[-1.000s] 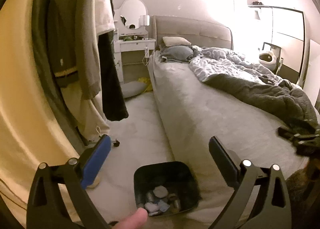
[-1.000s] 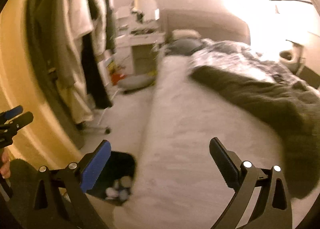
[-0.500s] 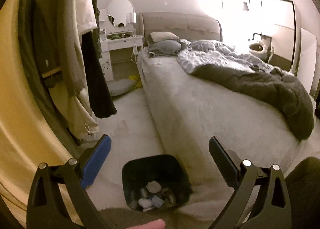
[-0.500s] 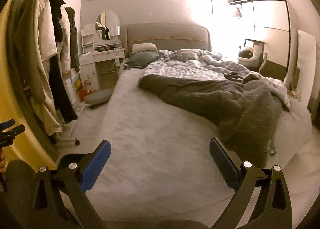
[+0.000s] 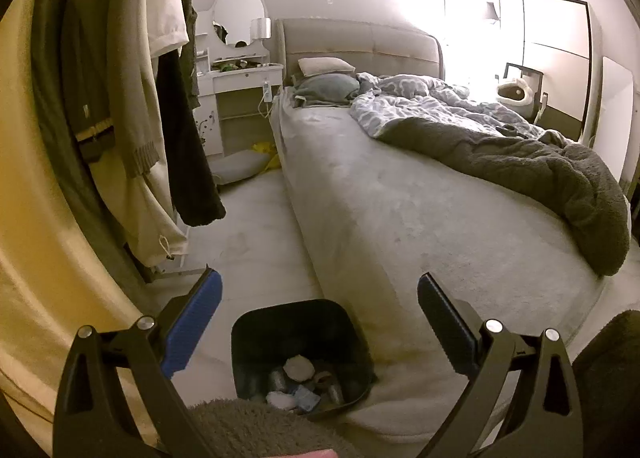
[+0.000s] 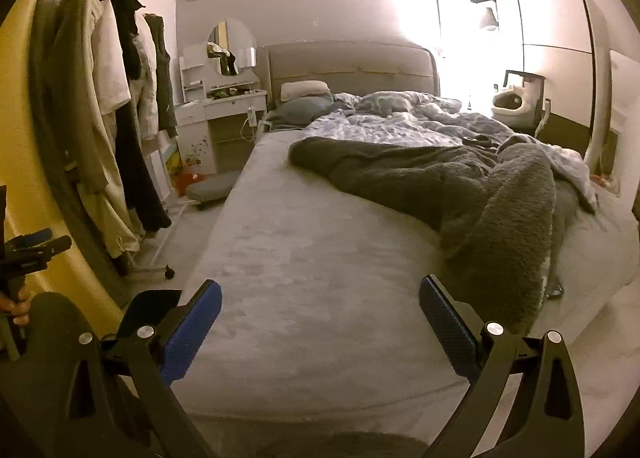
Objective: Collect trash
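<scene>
Beside the bed (image 5: 400,198), with the trash bin (image 5: 300,322) on the floor below our empty, wide-open left gripper (image 5: 318,322) and right gripper (image 6: 320,322), we should scan slowly for litter.

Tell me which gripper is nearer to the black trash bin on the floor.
Left. The left gripper hangs open right above the black trash bin. The right gripper, also open, hangs over the bed, with the bin off to its left.
</scene>
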Available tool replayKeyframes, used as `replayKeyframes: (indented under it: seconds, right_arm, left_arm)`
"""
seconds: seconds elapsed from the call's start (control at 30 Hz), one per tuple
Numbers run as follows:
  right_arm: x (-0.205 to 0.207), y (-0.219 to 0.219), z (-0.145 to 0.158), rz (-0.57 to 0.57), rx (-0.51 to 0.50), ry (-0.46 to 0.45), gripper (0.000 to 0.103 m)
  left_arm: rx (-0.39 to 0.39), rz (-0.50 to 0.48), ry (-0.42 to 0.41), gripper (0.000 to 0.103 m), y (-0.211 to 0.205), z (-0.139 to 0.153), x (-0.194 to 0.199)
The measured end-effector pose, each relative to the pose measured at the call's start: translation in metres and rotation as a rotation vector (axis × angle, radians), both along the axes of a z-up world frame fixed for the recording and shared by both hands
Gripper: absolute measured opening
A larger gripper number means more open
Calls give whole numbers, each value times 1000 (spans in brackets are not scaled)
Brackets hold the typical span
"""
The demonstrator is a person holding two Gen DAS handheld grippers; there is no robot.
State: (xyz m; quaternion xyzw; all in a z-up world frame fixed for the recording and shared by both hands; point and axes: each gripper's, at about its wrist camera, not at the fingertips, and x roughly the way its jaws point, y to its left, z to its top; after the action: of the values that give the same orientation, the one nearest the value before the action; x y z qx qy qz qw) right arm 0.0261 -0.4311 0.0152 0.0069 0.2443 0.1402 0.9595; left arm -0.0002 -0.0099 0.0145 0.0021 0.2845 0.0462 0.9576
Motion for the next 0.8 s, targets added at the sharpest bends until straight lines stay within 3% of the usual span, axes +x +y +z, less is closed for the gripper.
replayKeyframes:
  seconds: [0.8]
  right_arm:
    - [-2, 5, 0, 26, 29, 8, 100]
  left_arm:
    - [-23, -1, 32, 100, 4, -5, 3]
